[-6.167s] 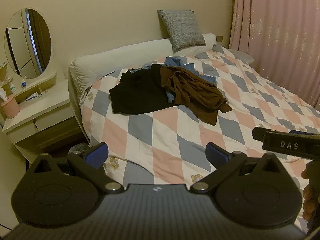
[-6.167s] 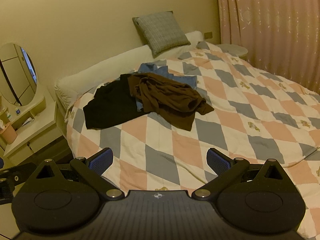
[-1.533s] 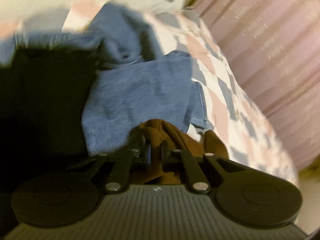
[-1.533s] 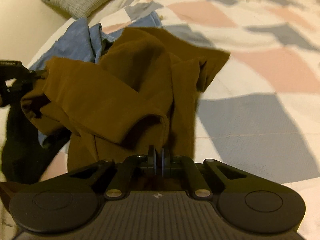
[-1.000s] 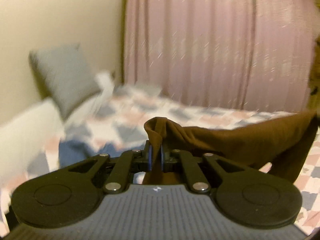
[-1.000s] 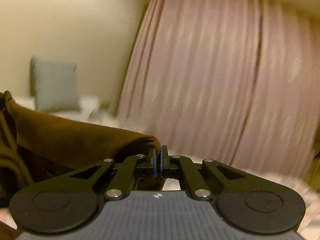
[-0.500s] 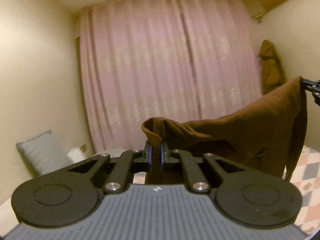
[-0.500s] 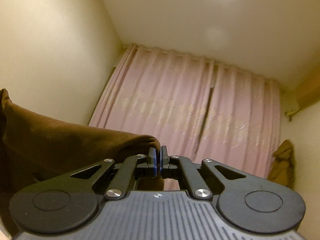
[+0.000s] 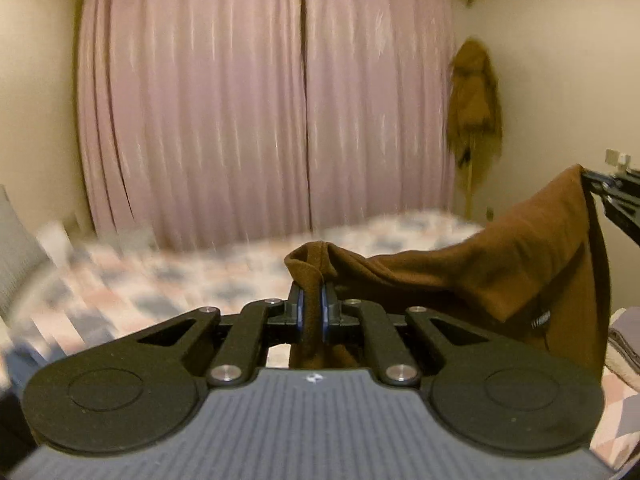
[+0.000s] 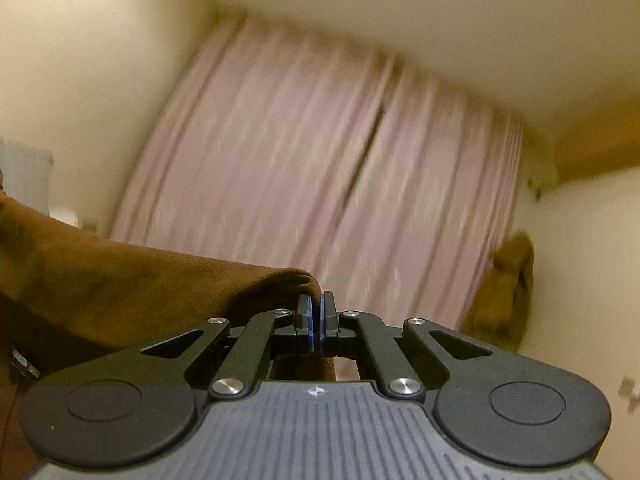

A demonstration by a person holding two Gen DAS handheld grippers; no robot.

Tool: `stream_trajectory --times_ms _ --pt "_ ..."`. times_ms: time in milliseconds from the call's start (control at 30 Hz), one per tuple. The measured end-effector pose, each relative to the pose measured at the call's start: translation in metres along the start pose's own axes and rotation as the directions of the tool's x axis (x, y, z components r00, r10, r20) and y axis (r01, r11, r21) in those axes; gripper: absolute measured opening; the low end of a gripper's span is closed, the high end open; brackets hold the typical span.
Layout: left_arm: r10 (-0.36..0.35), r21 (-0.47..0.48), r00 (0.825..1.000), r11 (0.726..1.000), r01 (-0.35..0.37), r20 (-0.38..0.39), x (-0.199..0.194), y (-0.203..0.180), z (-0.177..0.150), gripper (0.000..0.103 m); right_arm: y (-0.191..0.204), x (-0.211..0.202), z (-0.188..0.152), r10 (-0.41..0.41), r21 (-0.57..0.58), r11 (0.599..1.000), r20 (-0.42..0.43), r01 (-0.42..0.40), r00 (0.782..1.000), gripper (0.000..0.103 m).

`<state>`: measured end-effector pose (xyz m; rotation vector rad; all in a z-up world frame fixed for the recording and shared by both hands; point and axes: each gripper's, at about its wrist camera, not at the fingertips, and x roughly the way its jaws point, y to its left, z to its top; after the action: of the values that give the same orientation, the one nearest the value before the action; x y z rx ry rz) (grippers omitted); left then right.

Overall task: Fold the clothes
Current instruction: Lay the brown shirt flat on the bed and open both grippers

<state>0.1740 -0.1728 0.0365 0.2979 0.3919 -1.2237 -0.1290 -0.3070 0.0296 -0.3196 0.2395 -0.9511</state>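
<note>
left gripper (image 9: 312,312) and right gripper (image 10: 316,322) each clamped on an edge of the soft brown fabric garment (image 9: 460,276), stretched aloft above the pink-and-grey checked bed (image 9: 160,276) (likely to spread flat before folding).

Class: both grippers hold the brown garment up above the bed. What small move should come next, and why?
Probably draw the two grippers apart. The left gripper and right gripper each pinch an edge of the brown garment, which sags between them above the quilt; pulling it taut would help it lie flat.

Pink curtains (image 9: 260,112), hanging tan coat (image 9: 476,100), grey cushion (image 9: 14,248).
</note>
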Motion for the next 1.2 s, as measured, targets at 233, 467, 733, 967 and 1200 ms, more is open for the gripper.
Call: stream_trajectory --times_ms 233,467,733,967,1200 --pt "0.063 0.01 0.94 0.998 -0.063 -0.335 0.234 0.013 -0.059 0.019 0.049 0.203 -0.128 0.051 -0.007 0.998 -0.482 -0.062 0.875 0.025" --pt "-0.059 -0.122 0.838 0.992 -0.009 -0.543 0.232 0.031 -0.194 0.026 0.081 0.197 -0.243 0.168 0.157 0.984 -0.69 -0.081 0.704 0.057" --pt "-0.311 -0.355 0.666 0.932 0.073 -0.678 0.162 -0.016 -0.326 0.043 0.084 0.052 -0.293 0.363 0.464 0.88 -0.795 0.102 0.486 0.057" --pt "-0.314 -0.34 0.619 0.937 0.08 -0.72 0.166 -0.029 -0.364 0.001 0.091 0.018 -0.298 0.41 0.509 0.838 -0.826 0.198 0.388 0.057" --pt "-0.335 -0.461 0.824 0.882 0.103 -0.456 0.142 0.066 -0.27 0.0 0.094 0.018 -0.278 0.358 0.476 0.851 -0.835 0.222 0.418 0.057"
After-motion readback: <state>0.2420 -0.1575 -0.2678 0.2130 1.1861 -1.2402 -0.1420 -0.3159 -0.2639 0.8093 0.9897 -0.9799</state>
